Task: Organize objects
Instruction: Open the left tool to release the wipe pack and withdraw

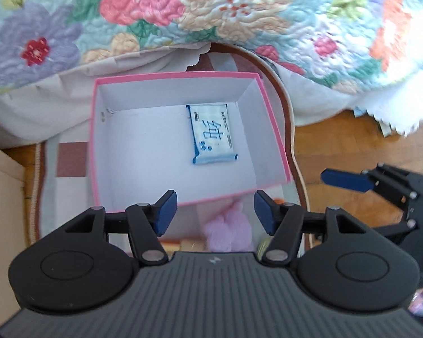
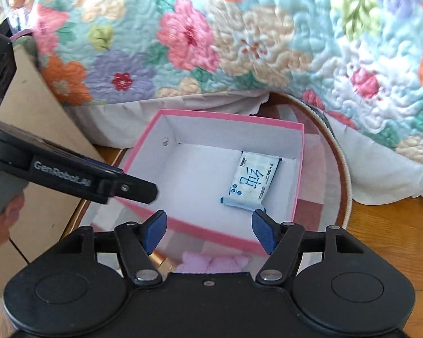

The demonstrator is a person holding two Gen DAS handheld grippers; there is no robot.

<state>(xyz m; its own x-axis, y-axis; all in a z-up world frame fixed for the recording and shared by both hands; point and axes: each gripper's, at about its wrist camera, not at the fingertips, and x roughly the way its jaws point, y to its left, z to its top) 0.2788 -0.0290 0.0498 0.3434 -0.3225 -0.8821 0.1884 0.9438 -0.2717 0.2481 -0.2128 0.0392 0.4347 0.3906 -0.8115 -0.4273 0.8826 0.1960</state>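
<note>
A pink-rimmed white box [image 1: 270,118] stands open on a rug; it also shows in the right wrist view [image 2: 206,232]. A blue-and-white tissue pack [image 1: 213,134] lies flat inside it at the right, also seen in the right wrist view [image 2: 249,183]. My left gripper [image 1: 215,212] is open and empty above the box's near edge. My right gripper [image 2: 207,232] is open and empty over the box's near rim. A fluffy pink thing [image 1: 229,232] lies on the rug just in front of the box, partly hidden under both grippers [image 2: 214,263].
A floral quilt [image 1: 211,8] hangs down behind the box. The rug [image 1: 70,160] has a rounded brown edge on a wooden floor [image 1: 338,146]. A beige panel [image 2: 39,112] stands at the left. The right gripper shows at the right in the left wrist view [image 1: 347,180].
</note>
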